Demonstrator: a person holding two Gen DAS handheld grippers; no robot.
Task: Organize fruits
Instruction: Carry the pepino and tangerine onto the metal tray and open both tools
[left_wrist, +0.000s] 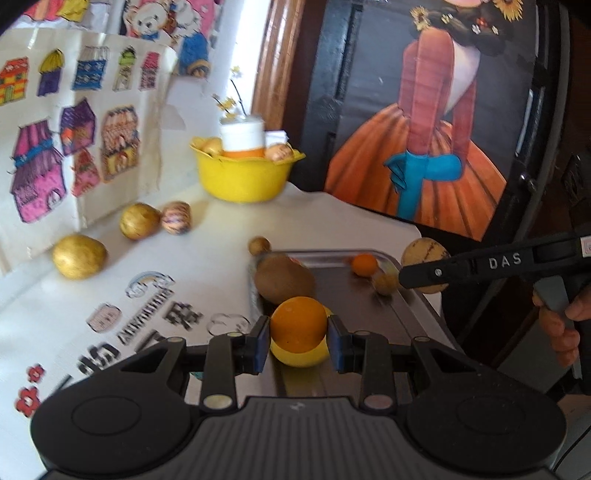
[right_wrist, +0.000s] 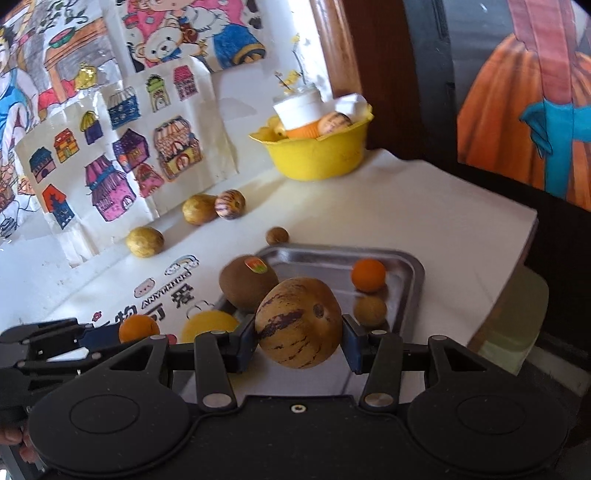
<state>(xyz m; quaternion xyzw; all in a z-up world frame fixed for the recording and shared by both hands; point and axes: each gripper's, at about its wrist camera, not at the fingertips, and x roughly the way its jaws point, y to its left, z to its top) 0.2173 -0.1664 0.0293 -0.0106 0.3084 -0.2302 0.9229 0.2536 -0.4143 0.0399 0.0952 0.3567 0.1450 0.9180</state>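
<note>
I have an orange fruit (left_wrist: 298, 324) clamped between the pads of my left hand-held gripper (left_wrist: 298, 343), held above the near end of the metal tray (left_wrist: 402, 317), with a yellow fruit (left_wrist: 301, 354) showing just beneath it. My right hand-held gripper (right_wrist: 300, 338) is closed on a tan melon with purple streaks (right_wrist: 298, 322), also held over the tray's near side. The tray sits by the worktop's (right_wrist: 424, 221) right edge. On it I see a small orange fruit (right_wrist: 368, 275) and a small brown one (right_wrist: 370, 310) toward its right side, and a large brown fruit with a sticker (right_wrist: 248, 282) at its left rim. A small brown ball (right_wrist: 277, 235) lies just beyond the tray's far left corner. Along the worktop's far left edge, against the drawings, rest two golden fruits (right_wrist: 144, 241) (right_wrist: 199, 209) and a striped one (right_wrist: 230, 204). A yellow bowl (right_wrist: 317, 155) holding fruits and a white container stands at the far corner.
</note>
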